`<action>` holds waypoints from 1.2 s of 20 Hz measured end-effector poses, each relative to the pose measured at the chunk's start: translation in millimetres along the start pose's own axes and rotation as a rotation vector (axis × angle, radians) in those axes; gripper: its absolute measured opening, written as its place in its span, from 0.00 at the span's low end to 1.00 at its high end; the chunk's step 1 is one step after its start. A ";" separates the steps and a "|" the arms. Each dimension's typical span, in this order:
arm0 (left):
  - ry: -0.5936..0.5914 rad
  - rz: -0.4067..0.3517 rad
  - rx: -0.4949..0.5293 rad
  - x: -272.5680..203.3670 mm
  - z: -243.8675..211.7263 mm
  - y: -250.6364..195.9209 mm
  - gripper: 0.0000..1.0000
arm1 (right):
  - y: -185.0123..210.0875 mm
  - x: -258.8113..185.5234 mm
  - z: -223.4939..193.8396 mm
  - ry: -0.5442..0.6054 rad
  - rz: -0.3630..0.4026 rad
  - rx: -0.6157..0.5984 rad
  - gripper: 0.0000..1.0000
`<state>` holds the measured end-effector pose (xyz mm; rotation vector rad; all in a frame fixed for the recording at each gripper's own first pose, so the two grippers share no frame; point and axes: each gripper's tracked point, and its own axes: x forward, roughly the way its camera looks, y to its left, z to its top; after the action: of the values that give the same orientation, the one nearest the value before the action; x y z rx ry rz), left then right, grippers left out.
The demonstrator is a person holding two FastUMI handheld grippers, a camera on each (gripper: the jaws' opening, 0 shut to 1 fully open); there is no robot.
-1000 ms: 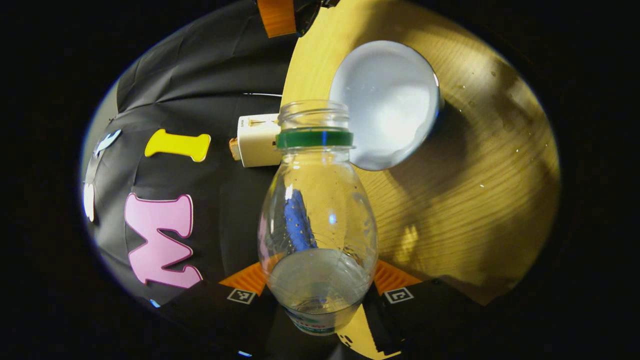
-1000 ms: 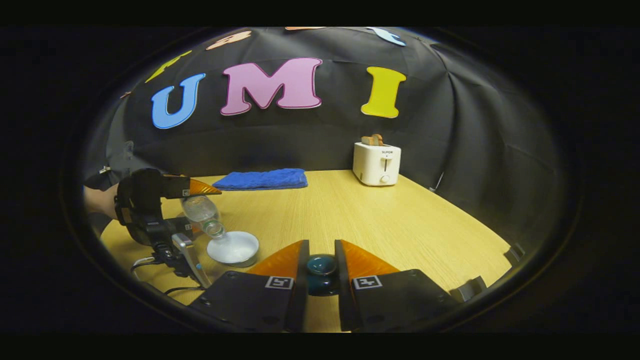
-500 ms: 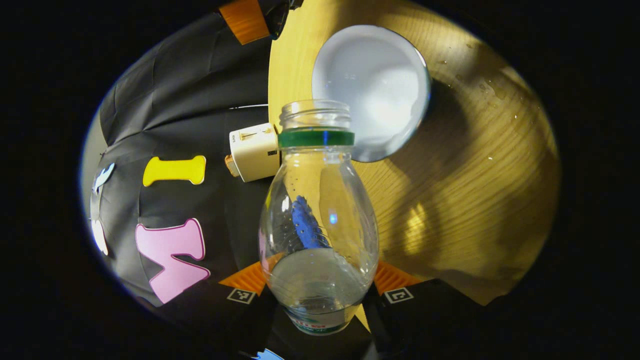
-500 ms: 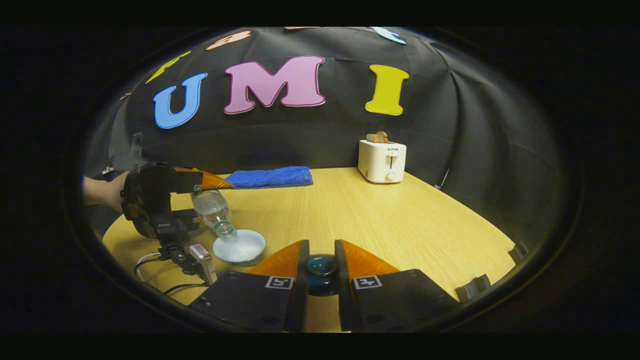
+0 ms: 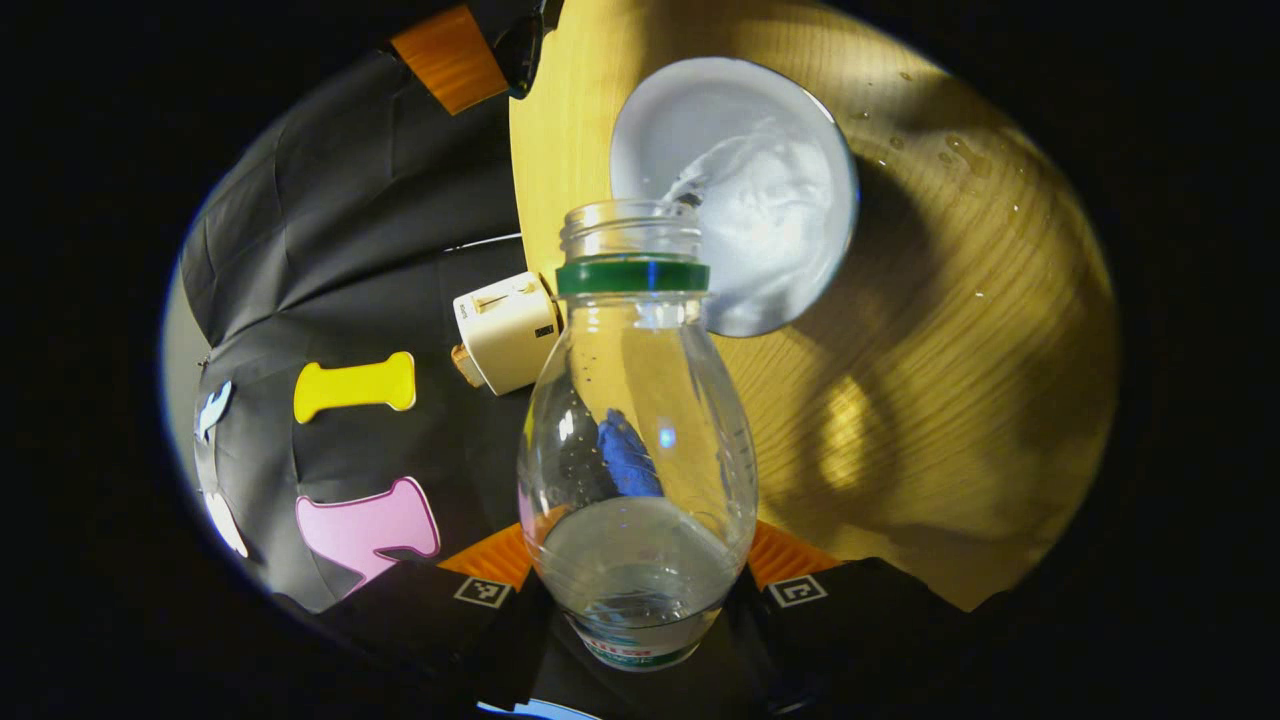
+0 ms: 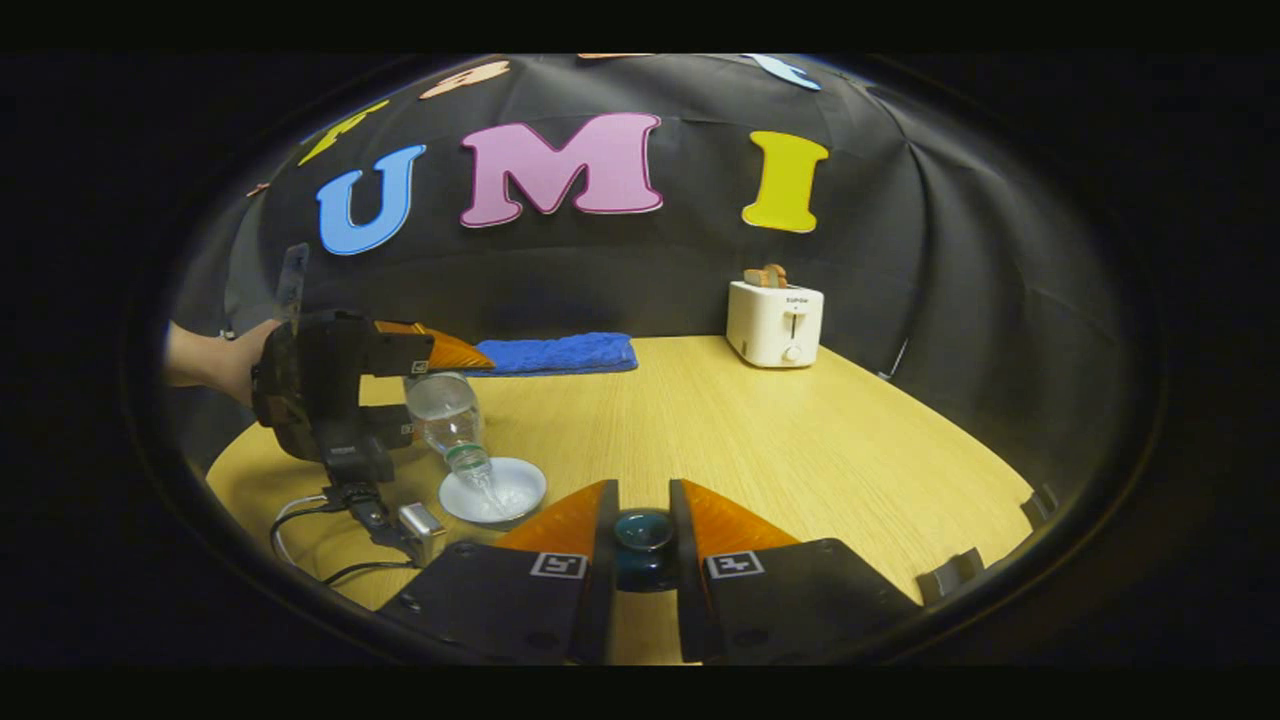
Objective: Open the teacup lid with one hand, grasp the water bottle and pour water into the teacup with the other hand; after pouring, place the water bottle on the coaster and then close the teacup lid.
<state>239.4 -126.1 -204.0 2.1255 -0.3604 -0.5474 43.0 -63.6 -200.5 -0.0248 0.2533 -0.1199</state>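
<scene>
Clear plastic water bottle point(image 5: 636, 440), cap off, sits between the left gripper point(image 5: 640, 590) fingers, clamped at its lower body. Bottle is tipped neck-down over the white teacup point(image 5: 735, 190) on the wooden table point(image 5: 950, 400); a thin stream runs from the mouth into the cup. In the right gripper view, a hand point(image 6: 225, 360) holds that gripper tilted downward. Right gripper point(image 6: 642, 545) is level above the table, jaws narrow, pinching the dark teal lid point(image 6: 642, 540).
</scene>
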 end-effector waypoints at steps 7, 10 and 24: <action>-0.017 -0.001 0.097 0.7 -7.3 13.8 0.78 | 2.5 -0.2 2.8 -0.004 0.013 -0.001 0.24; -0.043 0.036 0.157 1.2 -6.5 27.5 0.78 | 4.0 -0.8 3.4 -0.008 0.014 0.010 0.34; -0.064 0.069 0.296 9.8 -10.7 54.9 0.78 | -2.2 -5.8 3.0 -0.010 0.015 0.013 0.33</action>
<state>250.3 -154.1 -155.7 2.3716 -0.5791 -0.5499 38.0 -65.1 -196.1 -0.0101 0.2425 -0.1061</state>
